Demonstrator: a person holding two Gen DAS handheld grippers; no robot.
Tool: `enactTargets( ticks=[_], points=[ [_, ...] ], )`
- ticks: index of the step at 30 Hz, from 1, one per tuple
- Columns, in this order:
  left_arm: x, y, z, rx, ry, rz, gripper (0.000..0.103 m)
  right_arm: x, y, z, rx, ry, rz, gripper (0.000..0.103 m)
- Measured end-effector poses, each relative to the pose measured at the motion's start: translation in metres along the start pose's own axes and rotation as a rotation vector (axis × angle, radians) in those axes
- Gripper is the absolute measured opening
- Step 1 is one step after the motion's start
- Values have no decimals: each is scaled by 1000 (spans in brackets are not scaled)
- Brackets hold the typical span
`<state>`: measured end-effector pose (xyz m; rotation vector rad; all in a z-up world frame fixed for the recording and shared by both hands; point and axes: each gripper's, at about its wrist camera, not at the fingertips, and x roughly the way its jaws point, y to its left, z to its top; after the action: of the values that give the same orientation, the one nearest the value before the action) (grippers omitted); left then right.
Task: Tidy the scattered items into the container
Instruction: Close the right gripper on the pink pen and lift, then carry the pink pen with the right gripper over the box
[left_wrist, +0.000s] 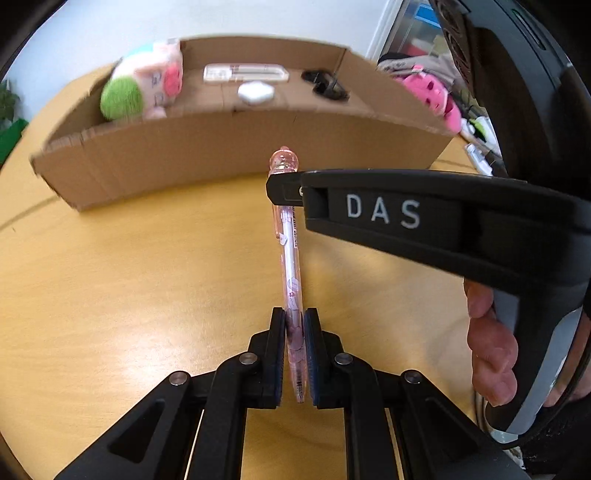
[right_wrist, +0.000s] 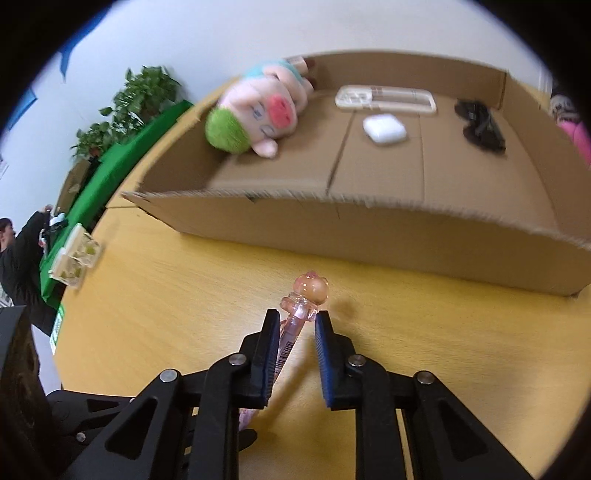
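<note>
The left hand-held gripper (left_wrist: 294, 354) is clamped on the pink pen (left_wrist: 291, 266); light, stiff, slippery, it is loosely bracketed near its cap by the right hand-held gripper (right_wrist: 293, 354).

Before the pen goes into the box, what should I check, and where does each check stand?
1. Left hand-held gripper shut on the pen: ok.
2. Right hand-held gripper clamped on the pen's top end: not ok; one pad stands clear of the shaft.
3. Cardboard box open on top, with bare floor left: ok.
4. Pen lifted clear of the table: cannot tell.
</note>
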<state>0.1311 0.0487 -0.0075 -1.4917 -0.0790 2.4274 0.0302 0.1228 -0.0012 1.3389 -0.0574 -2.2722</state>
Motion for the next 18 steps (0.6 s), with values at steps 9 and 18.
enactTargets(
  ticks=[9,18],
  points=[
    [-45,-35,58,68,-154,34,9,-76,4,40,-29,-174,48,0],
    [-50,-42,71,93,-160,19,9,-106,-37,63,41,-217,101,9]
  ],
)
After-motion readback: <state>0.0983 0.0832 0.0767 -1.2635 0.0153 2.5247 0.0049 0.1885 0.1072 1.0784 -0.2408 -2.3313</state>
